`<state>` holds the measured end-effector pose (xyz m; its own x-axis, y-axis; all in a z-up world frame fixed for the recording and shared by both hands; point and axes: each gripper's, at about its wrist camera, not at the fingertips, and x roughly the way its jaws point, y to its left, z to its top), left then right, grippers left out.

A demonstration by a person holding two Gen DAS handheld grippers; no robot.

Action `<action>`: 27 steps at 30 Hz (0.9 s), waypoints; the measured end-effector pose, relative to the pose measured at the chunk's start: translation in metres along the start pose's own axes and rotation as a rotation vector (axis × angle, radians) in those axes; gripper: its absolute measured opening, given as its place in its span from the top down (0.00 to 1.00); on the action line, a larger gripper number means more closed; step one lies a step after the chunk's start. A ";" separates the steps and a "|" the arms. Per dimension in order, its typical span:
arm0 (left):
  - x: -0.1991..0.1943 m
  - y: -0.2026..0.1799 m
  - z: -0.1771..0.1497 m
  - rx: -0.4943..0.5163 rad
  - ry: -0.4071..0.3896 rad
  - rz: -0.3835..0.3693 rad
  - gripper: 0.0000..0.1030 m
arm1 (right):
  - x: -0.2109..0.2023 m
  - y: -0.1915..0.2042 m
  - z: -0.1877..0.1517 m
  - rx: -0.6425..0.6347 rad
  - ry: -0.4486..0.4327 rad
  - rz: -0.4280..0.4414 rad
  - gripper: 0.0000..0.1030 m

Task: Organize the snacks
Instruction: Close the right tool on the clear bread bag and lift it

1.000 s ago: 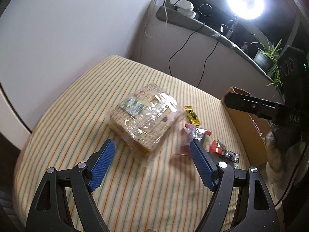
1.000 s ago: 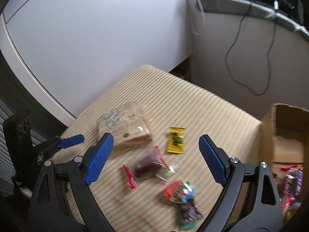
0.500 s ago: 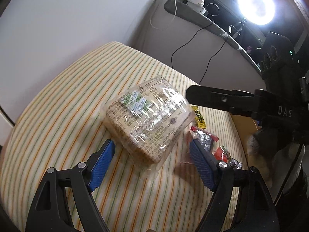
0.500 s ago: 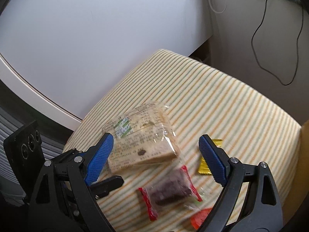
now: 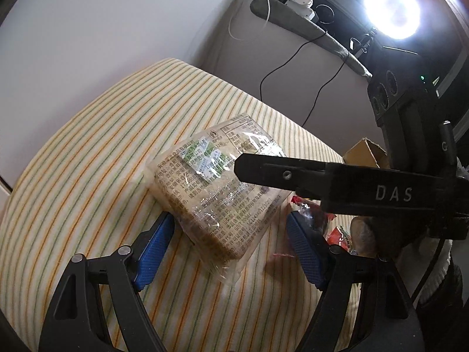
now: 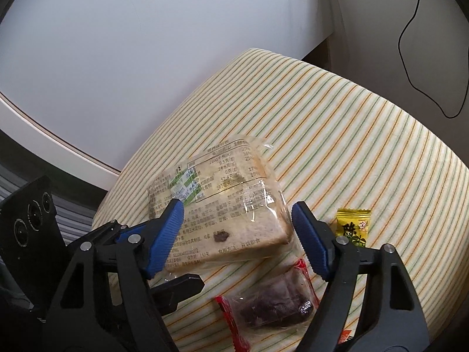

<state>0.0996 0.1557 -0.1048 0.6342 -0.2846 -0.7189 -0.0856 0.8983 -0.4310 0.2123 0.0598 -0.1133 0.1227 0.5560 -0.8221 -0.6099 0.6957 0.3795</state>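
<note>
A pack of sliced bread (image 5: 217,193) in clear printed wrap lies on the striped cushion (image 5: 88,158). My left gripper (image 5: 230,252) straddles its near corner, jaws closing, with neither pad pressing on it. My right gripper (image 6: 239,236) hovers over the same bread pack (image 6: 222,205), jaws closing, blue pads level with its two sides and no clear squeeze. In the left wrist view one black right finger (image 5: 281,173) crosses above the pack. In the right wrist view one left finger (image 6: 181,287) reaches under the pack's near edge.
A dark snack in a red-ended wrapper (image 6: 272,302) and a yellow candy (image 6: 351,226) lie right of the pack. More red wrappers (image 5: 337,234) sit by an open cardboard box (image 5: 363,152). A white wall, cables and a bright lamp (image 5: 392,11) stand behind.
My right gripper came down and left from over the small snacks to over the bread pack, and its jaws narrowed. My left gripper edged closer to the pack.
</note>
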 end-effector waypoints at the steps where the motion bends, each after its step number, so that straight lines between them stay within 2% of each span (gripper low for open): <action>1: 0.000 0.000 0.000 0.006 -0.003 0.006 0.27 | 0.000 0.000 0.000 0.002 0.000 -0.001 0.25; 5: 0.000 0.002 0.000 0.012 -0.008 0.017 0.33 | -0.001 0.000 0.000 0.008 -0.004 0.000 0.31; 10: -0.004 -0.005 0.000 0.037 -0.031 0.041 0.33 | -0.011 0.000 -0.006 -0.006 -0.009 -0.005 0.37; 17: -0.009 -0.021 0.002 0.085 -0.057 0.058 0.33 | -0.034 0.002 -0.016 -0.026 -0.043 -0.028 0.38; 27: -0.014 -0.057 0.007 0.144 -0.089 0.033 0.33 | -0.090 -0.002 -0.033 -0.028 -0.122 -0.071 0.38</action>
<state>0.1010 0.1106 -0.0666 0.6989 -0.2290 -0.6775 -0.0003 0.9472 -0.3206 0.1761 -0.0063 -0.0545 0.2593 0.5585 -0.7879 -0.6177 0.7231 0.3093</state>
